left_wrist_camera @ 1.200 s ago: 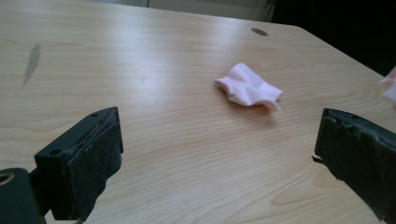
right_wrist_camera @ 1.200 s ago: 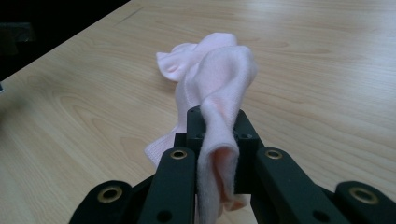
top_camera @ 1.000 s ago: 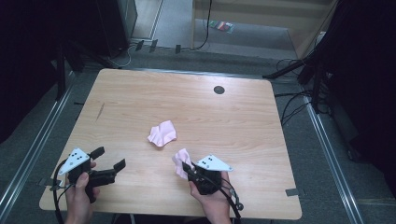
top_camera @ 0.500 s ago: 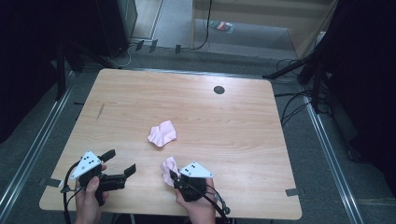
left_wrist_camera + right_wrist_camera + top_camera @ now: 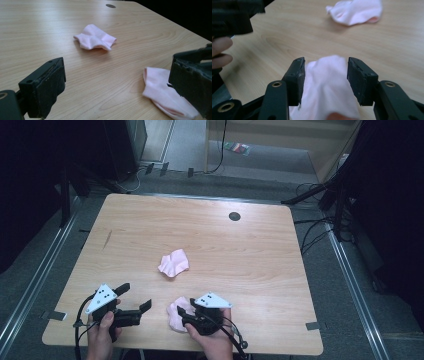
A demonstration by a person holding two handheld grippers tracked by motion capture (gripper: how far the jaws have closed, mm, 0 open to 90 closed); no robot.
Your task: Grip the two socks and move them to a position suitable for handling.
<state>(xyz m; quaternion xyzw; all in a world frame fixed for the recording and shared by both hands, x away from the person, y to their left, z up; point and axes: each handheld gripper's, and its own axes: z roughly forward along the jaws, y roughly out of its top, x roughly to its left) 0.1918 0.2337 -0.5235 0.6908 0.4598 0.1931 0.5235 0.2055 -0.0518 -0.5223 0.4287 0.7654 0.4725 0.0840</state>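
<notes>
Two small pink cloths lie on the wooden table (image 5: pixel 250 250). One pink cloth (image 5: pixel 173 262) (image 5: pixel 96 37) (image 5: pixel 355 10) rests crumpled near the table's middle. The other pink cloth (image 5: pixel 175 316) (image 5: pixel 162 92) (image 5: pixel 327 82) lies near the front edge, between the jaws of my right gripper (image 5: pixel 183 316) (image 5: pixel 325 61). Those jaws have just been opening and stand apart around the cloth without pinching it. To its left my left gripper (image 5: pixel 136 296) (image 5: pixel 117 62) stands open just above the wood with nothing between its jaws.
A dark round hole (image 5: pixel 234 216) (image 5: pixel 110 5) sits at the back of the table. Dark cabinets and cables stand on the floor beyond the far edge. The table's front edge lies just below both hands.
My right gripper carried the near cloth toward the front edge, set it on the wood and opened its jaws. My left gripper shifted slightly toward it.
</notes>
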